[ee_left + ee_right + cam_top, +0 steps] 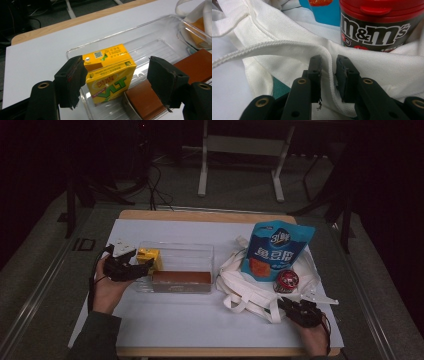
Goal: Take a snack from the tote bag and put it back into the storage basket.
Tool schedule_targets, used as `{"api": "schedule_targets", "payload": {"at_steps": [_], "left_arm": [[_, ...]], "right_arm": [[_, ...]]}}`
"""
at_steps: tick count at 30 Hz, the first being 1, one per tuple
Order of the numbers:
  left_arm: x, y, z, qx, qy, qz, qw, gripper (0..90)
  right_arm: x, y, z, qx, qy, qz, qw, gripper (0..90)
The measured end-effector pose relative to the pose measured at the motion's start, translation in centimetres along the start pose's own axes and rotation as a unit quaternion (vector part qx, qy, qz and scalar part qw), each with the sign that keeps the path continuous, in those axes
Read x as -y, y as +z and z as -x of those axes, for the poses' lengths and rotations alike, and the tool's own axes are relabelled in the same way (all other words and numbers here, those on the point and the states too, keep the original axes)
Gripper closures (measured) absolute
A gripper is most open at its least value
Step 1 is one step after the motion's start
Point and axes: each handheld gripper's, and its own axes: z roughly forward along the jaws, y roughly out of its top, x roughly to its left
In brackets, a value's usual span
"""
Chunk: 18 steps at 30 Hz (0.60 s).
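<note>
Yellow drink carton (110,75) between wide-open left tool (117,80) jaws, right tool (329,75) pinching white bag's hem (328,72)

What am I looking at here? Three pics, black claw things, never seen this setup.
No robot here: a person holds a hand-held two-jaw gripper in each hand. The high view looks down on the table from above; the other two pictures come from cameras riding on each gripper, looking along its black jaws.

On the table stands a clear plastic bin holding a yellow drink carton and a brown box. To the right lies a white cloth bag with a blue snack packet and a red-lidded candy tub on it.

The left gripper stands open, its jaws either side of the carton without pressing it. The right gripper is pinched on a fold of the bag's strap.
</note>
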Motion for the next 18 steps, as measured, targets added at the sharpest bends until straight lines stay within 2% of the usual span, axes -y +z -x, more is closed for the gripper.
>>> {"api": "schedule_targets", "payload": {"at_steps": [11, 18], "left_arm": [[-0.8, 0.5, 1.2, 0.013, 0.009, 0.006, 0.9999, 29.9], [-1.6, 0.9, 2.4, 0.025, 0.026, 0.012, 0.9993, 29.8]], "right_arm": [[0.0, 0.0, 0.0, -0.001, 0.001, 0.0, 1.0, 74.0], [0.0, 0.0, 0.0, 0.0, 0.001, 0.001, 1.0, 74.0]]}}
